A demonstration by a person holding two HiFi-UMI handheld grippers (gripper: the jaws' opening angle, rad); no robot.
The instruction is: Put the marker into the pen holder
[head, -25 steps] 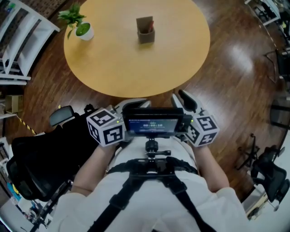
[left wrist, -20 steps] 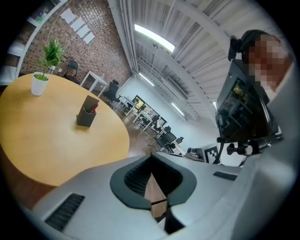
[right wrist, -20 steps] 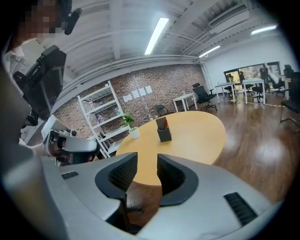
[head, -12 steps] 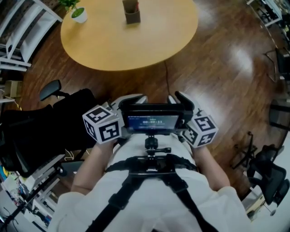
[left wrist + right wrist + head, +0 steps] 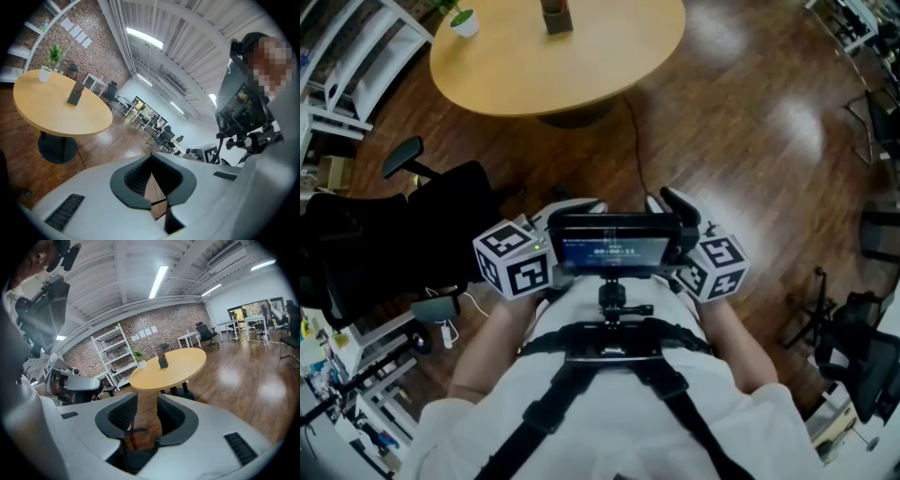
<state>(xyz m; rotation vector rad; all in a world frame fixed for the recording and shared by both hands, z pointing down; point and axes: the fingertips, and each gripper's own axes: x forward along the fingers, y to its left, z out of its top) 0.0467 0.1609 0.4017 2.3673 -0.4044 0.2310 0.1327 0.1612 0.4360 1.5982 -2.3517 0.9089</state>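
The brown pen holder (image 5: pixel 555 17) stands on the round wooden table (image 5: pixel 600 66), far ahead of me at the top of the head view. It also shows in the left gripper view as the pen holder (image 5: pixel 75 95), with a red tip sticking out, and in the right gripper view as the pen holder (image 5: pixel 162 362). Both grippers are held close to the person's chest, well away from the table. My left gripper (image 5: pixel 572 206) (image 5: pixel 151 157) has its jaws meeting at the tip, with nothing in them. My right gripper (image 5: pixel 673 202) (image 5: pixel 140 399) stands open and holds nothing.
A small potted plant (image 5: pixel 464 21) sits at the table's left edge. A black office chair (image 5: pixel 403 225) stands at my left, with white shelving (image 5: pixel 347 66) behind it. A screen on a chest rig (image 5: pixel 614 248) sits between the grippers. More chairs (image 5: pixel 862 347) stand at right on the wooden floor.
The table and pen holder have slid toward the top of the head view, farther from me. Both grippers have stayed at the chest, unchanged.
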